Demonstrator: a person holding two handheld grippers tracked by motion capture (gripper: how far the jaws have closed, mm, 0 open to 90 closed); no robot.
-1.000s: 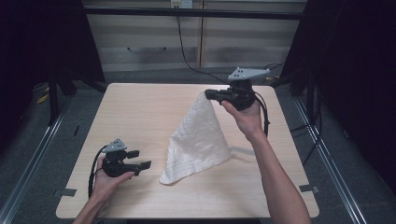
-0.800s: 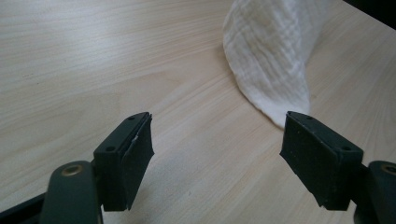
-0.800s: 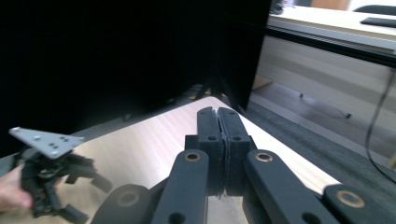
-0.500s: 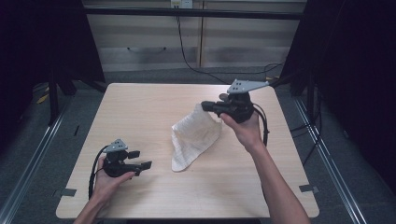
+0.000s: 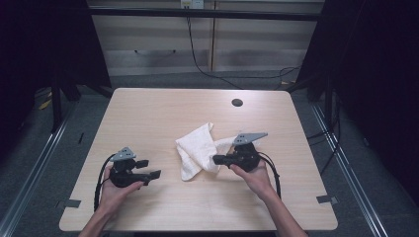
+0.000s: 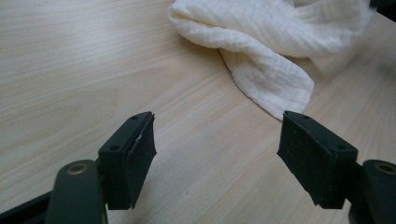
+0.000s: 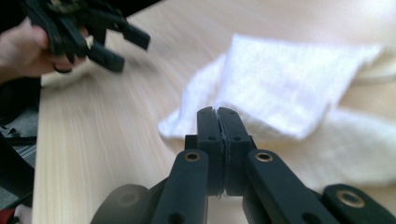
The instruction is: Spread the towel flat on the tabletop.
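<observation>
Right hand-held gripper (image 5: pixel 218 159) is sitting low over the surface (image 5: pixel 163 113), jaws pressed together — a thin edge of the white cloth (image 5: pixel 200 148) appears to be pinched between them in the right gripper view, where the pads (image 7: pixel 208 126) are meeting with a sliver of fabric at the seam. Its tips are lying at the right side of the cloth in the high view.

Cloth is lying crumpled and partly folded over itself near the middle of the surface, slightly toward the person's side; one lobe is pointing away, another trailing toward the near edge.

Left hand-held gripper (image 5: pixel 153 174) is being held at the near left, jaws standing well apart with bare wood between them — nothing gripped. In the left gripper view the cloth's (image 6: pixel 275 56) nearest folded corner is lying just beyond the right pad (image 6: pixel 313 154), not touching it.

A round cable hole (image 5: pixel 237 102) is sitting at the far side of the surface, well apart from the cloth.
</observation>
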